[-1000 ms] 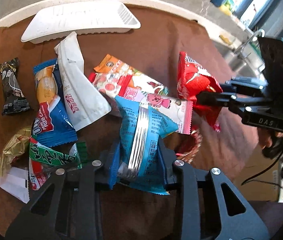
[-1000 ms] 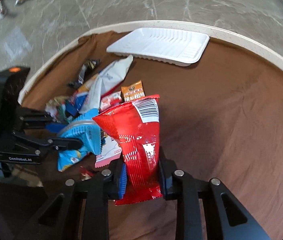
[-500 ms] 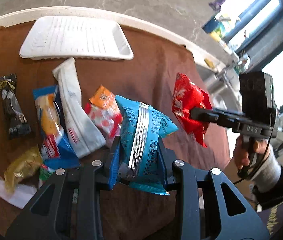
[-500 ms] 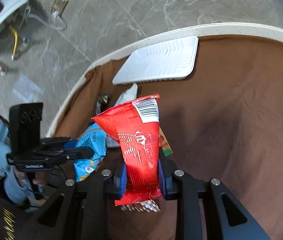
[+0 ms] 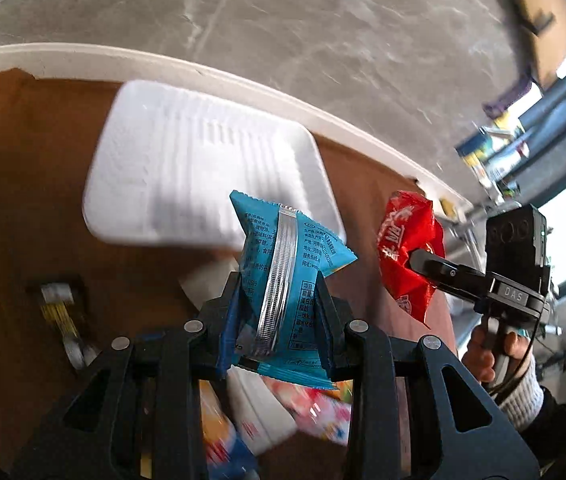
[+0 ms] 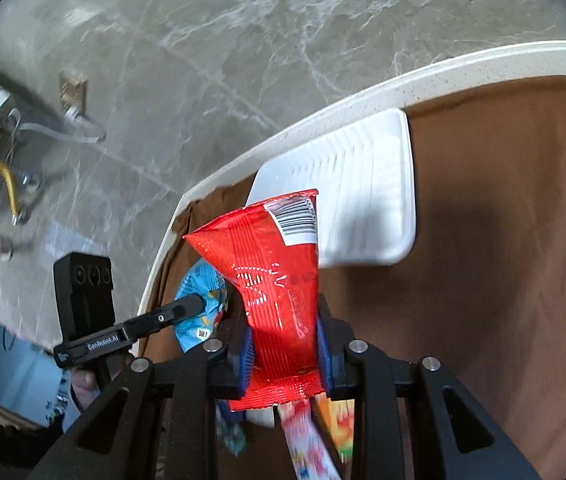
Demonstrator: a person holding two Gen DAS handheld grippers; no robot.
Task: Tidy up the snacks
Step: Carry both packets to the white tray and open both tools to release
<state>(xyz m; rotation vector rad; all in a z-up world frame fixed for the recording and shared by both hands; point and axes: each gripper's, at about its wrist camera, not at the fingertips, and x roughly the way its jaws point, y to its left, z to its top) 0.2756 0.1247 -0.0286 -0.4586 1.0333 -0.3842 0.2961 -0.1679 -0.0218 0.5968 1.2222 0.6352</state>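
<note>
My left gripper (image 5: 279, 312) is shut on a blue snack packet (image 5: 283, 280) and holds it up in the air, in front of the near edge of a white tray (image 5: 203, 176). My right gripper (image 6: 283, 336) is shut on a red snack packet (image 6: 275, 280), also lifted, with the white tray (image 6: 363, 200) just beyond it. Each gripper shows in the other's view: the right one with the red packet (image 5: 407, 256) at right, the left one with the blue packet (image 6: 199, 312) at left.
The tray lies on a brown cloth (image 6: 503, 240) near the round table's white rim (image 6: 323, 120). Several loose snack packets (image 5: 283, 412) lie below the grippers; a dark-wrapped one (image 5: 59, 312) lies at left. Grey marble floor lies beyond the rim.
Both grippers have risen and moved forward toward the white tray, each still holding its packet. The snack pile has dropped to the bottom of both views.
</note>
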